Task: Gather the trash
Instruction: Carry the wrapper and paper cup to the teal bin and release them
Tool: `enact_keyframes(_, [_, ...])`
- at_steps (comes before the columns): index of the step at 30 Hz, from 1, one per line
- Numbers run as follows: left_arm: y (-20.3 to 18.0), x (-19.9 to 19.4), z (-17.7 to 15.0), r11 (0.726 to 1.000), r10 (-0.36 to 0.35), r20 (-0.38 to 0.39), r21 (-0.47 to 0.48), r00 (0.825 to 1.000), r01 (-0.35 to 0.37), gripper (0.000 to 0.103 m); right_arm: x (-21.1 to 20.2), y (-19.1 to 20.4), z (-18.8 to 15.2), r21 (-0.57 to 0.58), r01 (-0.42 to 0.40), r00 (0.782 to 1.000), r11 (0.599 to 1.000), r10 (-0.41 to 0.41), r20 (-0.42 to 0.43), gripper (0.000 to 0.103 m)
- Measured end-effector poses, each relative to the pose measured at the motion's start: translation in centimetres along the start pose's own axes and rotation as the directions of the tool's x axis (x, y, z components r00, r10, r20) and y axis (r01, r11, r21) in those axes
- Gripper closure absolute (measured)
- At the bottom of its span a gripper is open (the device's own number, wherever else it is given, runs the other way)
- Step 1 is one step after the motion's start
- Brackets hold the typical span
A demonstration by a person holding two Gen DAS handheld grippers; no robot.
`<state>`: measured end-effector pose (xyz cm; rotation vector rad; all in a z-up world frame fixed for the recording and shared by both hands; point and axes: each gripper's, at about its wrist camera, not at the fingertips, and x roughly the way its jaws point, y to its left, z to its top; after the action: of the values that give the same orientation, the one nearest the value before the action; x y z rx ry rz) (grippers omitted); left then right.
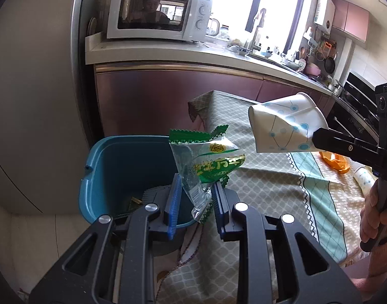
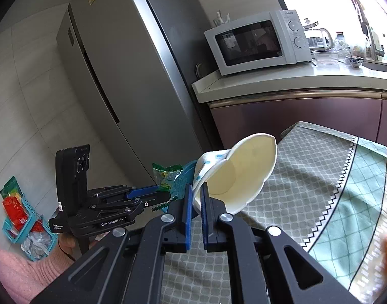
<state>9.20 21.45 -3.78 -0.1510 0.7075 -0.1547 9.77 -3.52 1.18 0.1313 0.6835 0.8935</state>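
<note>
Kitchen setting is noted: a table under a patterned tablecloth (image 1: 282, 185) stands beside a blue bin (image 1: 122, 172), with a microwave (image 1: 158, 15) on the counter behind. A green snack wrapper (image 1: 206, 167) is seen clamped between the pads of the left gripper (image 1: 196, 202), held above the bin's near rim. A crushed paper cup (image 1: 284, 124) is pinched by its wall in the tightly closed right gripper (image 2: 196, 202), held over the table edge and not yet above the bin. An orange scrap (image 1: 336, 163) and a second paper cup (image 1: 363, 179) are left lying on the cloth.

The step in hand is judged to be delivery of both items to the bin. Each piece should be brought fully over the opening before the fingers are parted. The wrapper is light and may cling to a pad, so a wide release is advised. The cup should be released low, mouth down, to prevent a bounce off the rim.
</note>
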Motion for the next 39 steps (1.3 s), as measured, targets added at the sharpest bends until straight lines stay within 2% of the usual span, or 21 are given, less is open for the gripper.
enact_keyframes(7, [2.6,1.8,-0.3,0.998,0.050,-0.029,-0.032,0.998,-0.051,0.078,5.1,0.9,0.8,-0.010,-0.021,0.996,1.000,0.020,-0.088,0.097])
enact_keyframes(19, [5.3,6.4,-1.1,0.990,0.106,-0.115,-0.083,0.988,-0.116,0.075,13.2,1.2,0.6,-0.043,0.023,0.969,0.999,-0.033,-0.245,0.097])
enact_keyframes(24, [5.9,7.5,-1.5,0.985,0.124,-0.135,-0.100,0.983,-0.138,0.070,15.1,0.8,0.5,-0.029,0.038,0.960,0.999,-0.045,-0.275,0.092])
enact_keyframes(26, [6.1,7.9,-1.5,0.985,0.126,-0.139,-0.103,0.982,-0.140,0.070,15.6,0.6,0.4,-0.015,0.037,0.959,0.999,-0.040,-0.282,0.088])
enact_keyframes(31, [6.0,8.1,-1.7,0.983,0.134,-0.145,-0.106,0.980,-0.150,0.070,14.8,0.1,0.1,0.001,0.030,0.961,1.000,-0.029,-0.276,0.086])
enact_keyframes(36, [5.2,7.0,-1.8,0.987,0.116,-0.115,-0.099,0.987,-0.127,0.070,12.7,-0.5,-0.2,0.013,0.023,0.968,1.000,-0.019,-0.251,0.084])
enact_keyframes(39, [4.2,6.0,-1.7,0.992,0.085,-0.084,-0.087,0.993,-0.092,0.070,10.9,-0.6,-0.6,0.011,0.023,0.975,1.000,-0.020,-0.222,0.077])
